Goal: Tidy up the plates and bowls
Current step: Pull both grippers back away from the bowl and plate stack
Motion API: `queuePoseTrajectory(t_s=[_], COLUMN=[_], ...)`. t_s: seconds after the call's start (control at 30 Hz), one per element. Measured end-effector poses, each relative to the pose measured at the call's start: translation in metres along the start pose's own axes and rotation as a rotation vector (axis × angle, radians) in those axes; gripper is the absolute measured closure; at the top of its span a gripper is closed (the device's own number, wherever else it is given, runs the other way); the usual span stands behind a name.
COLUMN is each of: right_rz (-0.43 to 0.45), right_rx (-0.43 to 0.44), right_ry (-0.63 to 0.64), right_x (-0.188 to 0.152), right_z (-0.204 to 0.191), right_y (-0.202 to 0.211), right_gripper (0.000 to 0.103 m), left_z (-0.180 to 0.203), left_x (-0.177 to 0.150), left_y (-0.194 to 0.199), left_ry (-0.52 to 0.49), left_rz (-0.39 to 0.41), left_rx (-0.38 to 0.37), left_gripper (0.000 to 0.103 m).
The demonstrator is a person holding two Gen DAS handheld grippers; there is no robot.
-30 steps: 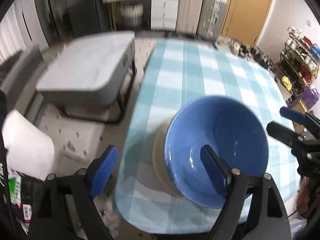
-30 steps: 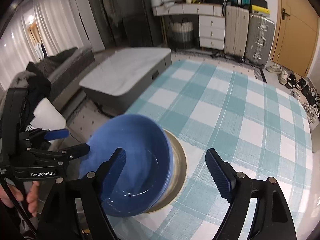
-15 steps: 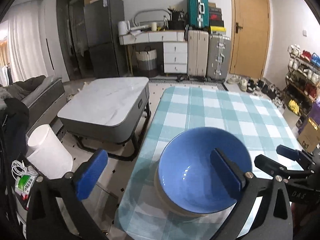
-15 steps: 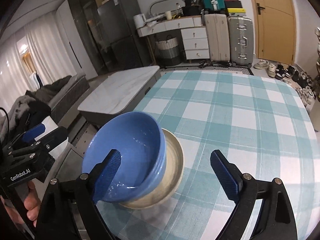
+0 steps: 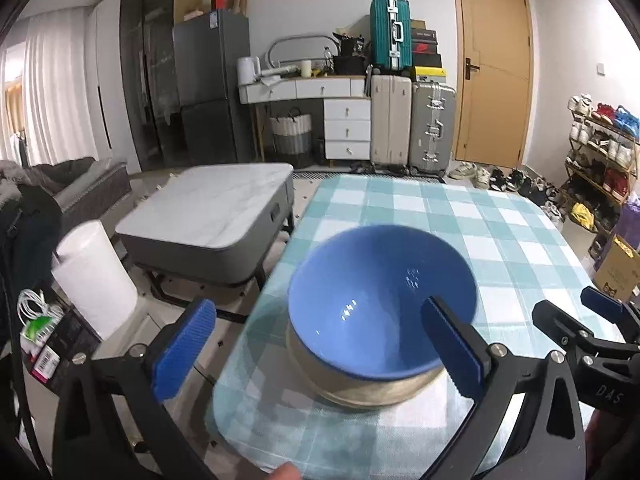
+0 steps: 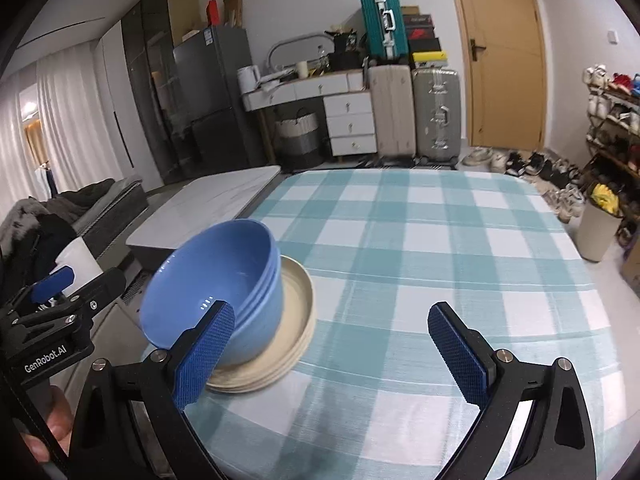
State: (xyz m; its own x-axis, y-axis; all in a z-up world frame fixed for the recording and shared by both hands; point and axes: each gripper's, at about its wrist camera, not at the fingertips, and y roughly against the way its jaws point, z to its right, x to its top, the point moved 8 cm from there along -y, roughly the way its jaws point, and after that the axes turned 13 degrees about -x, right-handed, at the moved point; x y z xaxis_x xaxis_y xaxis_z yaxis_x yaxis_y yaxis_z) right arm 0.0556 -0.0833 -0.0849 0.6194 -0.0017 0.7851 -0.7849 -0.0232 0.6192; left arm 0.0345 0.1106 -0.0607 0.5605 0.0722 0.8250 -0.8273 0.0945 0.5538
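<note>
Left gripper (image 5: 316,344): jaws wide apart, empty. Right gripper (image 6: 332,352): jaws opening, nothing between them. Stacked glossy blue ceramic bowls (image 6: 224,284) sit on stacked beige ceramic plates (image 6: 296,320), near left edge of the teal-checked tabletop (image 6: 440,248). Judged stiff, slippery, breakable; grip at the rim. Legible: "GenRobot.AI" on the left gripper's body.

Glossy glazed blue bowls (image 6: 224,280) sit on matt cream plates (image 6: 292,320) over a woven checked cloth (image 6: 420,264), by a polished marble-look table (image 5: 208,204), with ribbed blue gripper pads (image 6: 206,354)
</note>
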Motion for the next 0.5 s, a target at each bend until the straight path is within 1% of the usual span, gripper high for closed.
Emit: queuePoseTrajectory(t_s=[0.07,0.17,0.33,0.5], right_rz=[-0.018,-0.021,-0.004,0.006], right_rx=[0.007,0.005,-0.006,-0.011], right_ry=[-0.004,-0.002,0.045,0.051], right_x=[-0.005,-0.01,-0.015,-0.015], right_z=[0.001,0.001,-0.007,-0.01], right_y=[-0.002,-0.004,-0.001,0.001], right_gripper=[0.004,0.004,0.004,0.004], left_z=[-0.001,0.0,0.012,0.02], left_x=[-0.006,-0.012,-0.02,-0.02], left_y=[-0.001,-0.004,-0.008,-0.006], left_ry=[0.021,0.03,-0.001,-0.036], left_rz=[-0.012,-0.024,-0.035,-0.027], left_rx=[-0.018,-0.034,-0.048,-0.029], left_gripper=[0.0,0.0,0.0,0.0])
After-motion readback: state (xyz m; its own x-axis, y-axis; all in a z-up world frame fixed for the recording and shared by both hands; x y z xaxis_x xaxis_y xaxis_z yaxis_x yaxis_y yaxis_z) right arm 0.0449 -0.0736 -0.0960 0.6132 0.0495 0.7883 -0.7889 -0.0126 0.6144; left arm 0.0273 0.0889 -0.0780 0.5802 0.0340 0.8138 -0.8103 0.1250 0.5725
